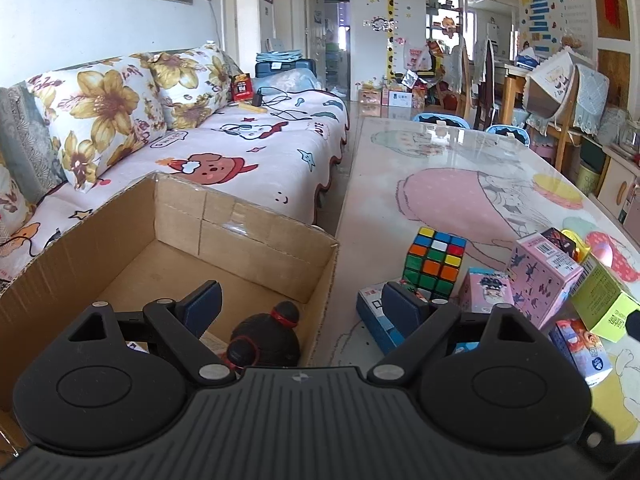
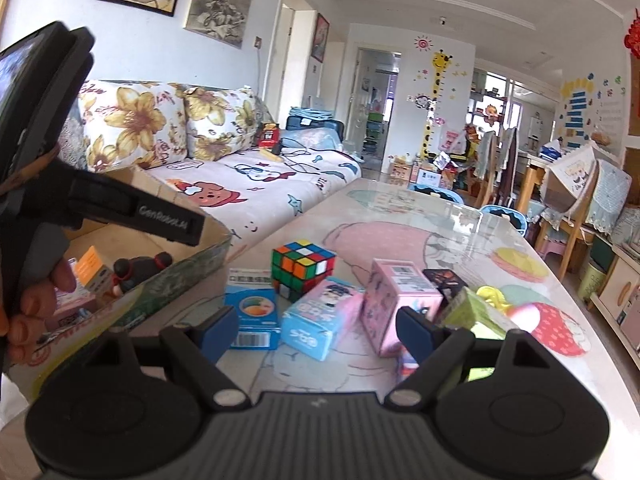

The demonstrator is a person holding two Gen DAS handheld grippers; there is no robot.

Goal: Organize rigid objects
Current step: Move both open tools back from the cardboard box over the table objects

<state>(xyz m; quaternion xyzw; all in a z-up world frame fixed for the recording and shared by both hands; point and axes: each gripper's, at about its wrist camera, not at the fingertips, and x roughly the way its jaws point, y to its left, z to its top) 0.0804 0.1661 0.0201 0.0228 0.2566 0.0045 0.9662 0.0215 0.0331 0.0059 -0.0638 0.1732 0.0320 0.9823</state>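
Note:
An open cardboard box (image 1: 256,236) stands at the table's left edge; a black toy with red bands (image 1: 267,338) lies in it. My left gripper (image 1: 302,304) is open and empty above the box's right wall. A Rubik's cube (image 1: 434,262) (image 2: 302,266), a blue flat carton (image 2: 252,316), a light blue box (image 2: 320,322), a pink box (image 2: 396,300) and a green box (image 2: 474,312) stand on the table. My right gripper (image 2: 316,330) is open and empty, just before these boxes. The left gripper's body (image 2: 80,196) shows over the cardboard box (image 2: 180,276) in the right wrist view.
A sofa (image 1: 248,148) with floral cushions runs along the left of the table (image 1: 440,184). Small cartons (image 2: 90,272) lie inside the cardboard box. A yellow toy (image 2: 494,296) sits behind the green box. Chairs and shelves stand at the far right.

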